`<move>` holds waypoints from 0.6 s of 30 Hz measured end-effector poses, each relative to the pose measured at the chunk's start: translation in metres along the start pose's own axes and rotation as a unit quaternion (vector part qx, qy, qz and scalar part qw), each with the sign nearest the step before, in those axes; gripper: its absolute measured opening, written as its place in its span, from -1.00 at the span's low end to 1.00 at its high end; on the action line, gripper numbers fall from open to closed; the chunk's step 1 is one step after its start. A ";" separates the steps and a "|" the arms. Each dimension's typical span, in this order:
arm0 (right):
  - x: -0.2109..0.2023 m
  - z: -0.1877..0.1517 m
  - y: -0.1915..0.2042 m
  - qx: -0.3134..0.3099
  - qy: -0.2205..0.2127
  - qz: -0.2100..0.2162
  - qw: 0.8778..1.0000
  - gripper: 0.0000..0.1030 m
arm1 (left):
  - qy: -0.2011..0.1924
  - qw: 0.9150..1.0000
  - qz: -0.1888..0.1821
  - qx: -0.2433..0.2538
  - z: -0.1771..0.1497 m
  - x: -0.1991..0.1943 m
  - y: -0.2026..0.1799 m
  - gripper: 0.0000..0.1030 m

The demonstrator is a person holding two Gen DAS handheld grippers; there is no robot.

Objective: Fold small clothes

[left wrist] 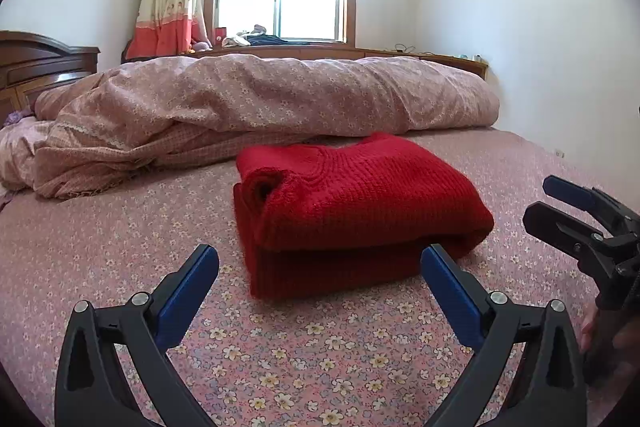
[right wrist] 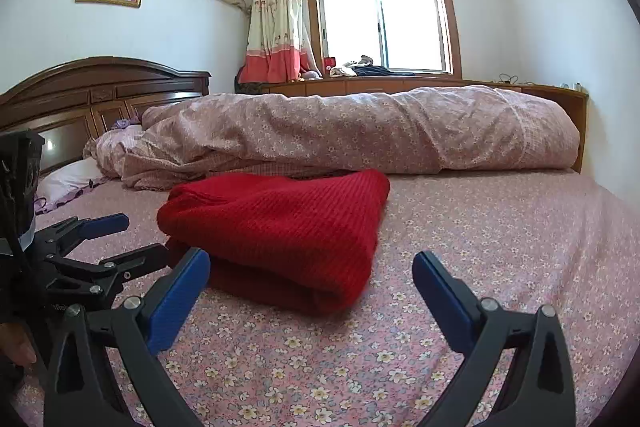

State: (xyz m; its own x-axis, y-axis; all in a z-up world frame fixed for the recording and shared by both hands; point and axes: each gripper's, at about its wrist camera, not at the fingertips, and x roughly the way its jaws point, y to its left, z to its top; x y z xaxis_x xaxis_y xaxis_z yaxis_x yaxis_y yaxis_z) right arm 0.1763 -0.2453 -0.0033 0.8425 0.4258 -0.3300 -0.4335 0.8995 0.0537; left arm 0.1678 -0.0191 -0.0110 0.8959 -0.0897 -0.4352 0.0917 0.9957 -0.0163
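Two grippers, both spread wide, nothing held. Left gripper [left wrist: 320, 263] low over the floral bedsheet [left wrist: 280, 367], folded red knit sweater [left wrist: 352, 211] just ahead between its blue fingertips, right tip at the sweater's near corner; contact unclear. Right gripper [right wrist: 310, 267] also low, sweater [right wrist: 280, 227] ahead and left of centre, its left fingertip overlapping the sweater's near edge. Each gripper shows at the other view's side. Sweater sits mid-bed, just in front of the rolled pink floral duvet [left wrist: 280, 99].
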 end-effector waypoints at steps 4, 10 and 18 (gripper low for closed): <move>0.003 0.001 0.002 -0.004 0.004 -0.001 1.000 1.00 | 0.002 1.000 0.001 0.010 -0.001 0.001 -0.006 0.91; 0.006 0.001 0.002 -0.002 0.009 -0.004 1.000 1.00 | 0.004 1.000 0.001 0.015 -0.002 0.001 -0.009 0.91; 0.008 0.001 0.002 -0.002 0.016 -0.004 1.000 1.00 | 0.011 1.000 0.001 -0.001 -0.002 0.003 -0.006 0.91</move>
State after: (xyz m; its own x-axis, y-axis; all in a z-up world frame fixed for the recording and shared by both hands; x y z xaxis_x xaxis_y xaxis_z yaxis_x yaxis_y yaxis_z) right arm 0.1825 -0.2397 -0.0048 0.8353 0.4161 -0.3595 -0.4290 0.9021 0.0474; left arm 0.1685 -0.0249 -0.0141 0.8865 -0.0861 -0.4546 0.0884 0.9960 -0.0164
